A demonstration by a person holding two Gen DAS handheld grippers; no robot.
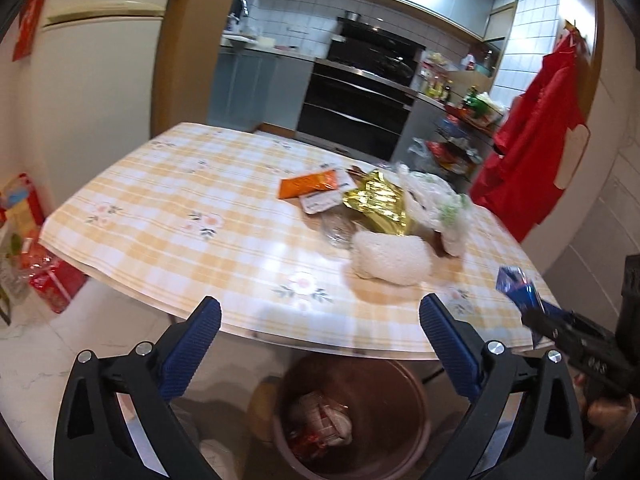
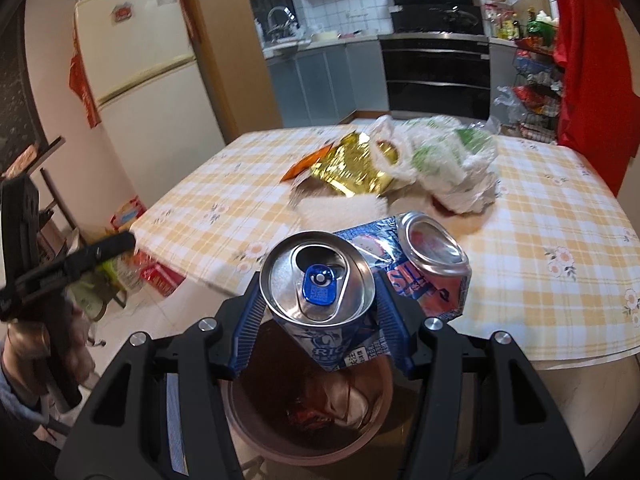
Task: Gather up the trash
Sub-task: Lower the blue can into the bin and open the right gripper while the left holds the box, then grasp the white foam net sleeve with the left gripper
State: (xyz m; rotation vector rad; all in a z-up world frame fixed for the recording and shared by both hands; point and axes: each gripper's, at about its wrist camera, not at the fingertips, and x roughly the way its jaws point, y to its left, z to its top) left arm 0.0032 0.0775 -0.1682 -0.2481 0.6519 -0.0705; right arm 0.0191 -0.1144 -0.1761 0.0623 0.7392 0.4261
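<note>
Left wrist, gripper: our left gripper (image 1: 320,320) hangs at the near table edge with its jaws spread wide and nothing between them
Left wrist, table: on the checked table (image 1: 180,184) we see an orange packet (image 1: 308,184), a gold foil bag (image 1: 378,204), a white plastic bag (image 1: 436,204) and a white foam piece (image 1: 390,258), all bunched together on the far right side
Left wrist, bin: the brown bin (image 1: 384,412) stands on the floor just below the table edge, with some wrappers already inside
Left wrist, other tool: at the right edge we glimpse the right gripper carrying something blue; detail is too blurred to read

Right wrist, gripper: our right gripper (image 2: 320,312) is clamped on a crushed blue can (image 2: 320,280), its blue pads pressing either side just under the lid
Right wrist, can: the can is bent double, so a second folded end (image 2: 434,248) sticks out to the right, outside the pads
Right wrist, bin: the bin (image 2: 248,412) lies directly beneath the can, and we judge this to be the moment before release

Risk, drop: the folded end leans towards the table side, so on opening the can could tip, strike the rim and bounce to the floor
Risk, leftovers: any liquid in the open mouth could dribble out
Risk, tools: the left gripper is close and could be knocked
</note>
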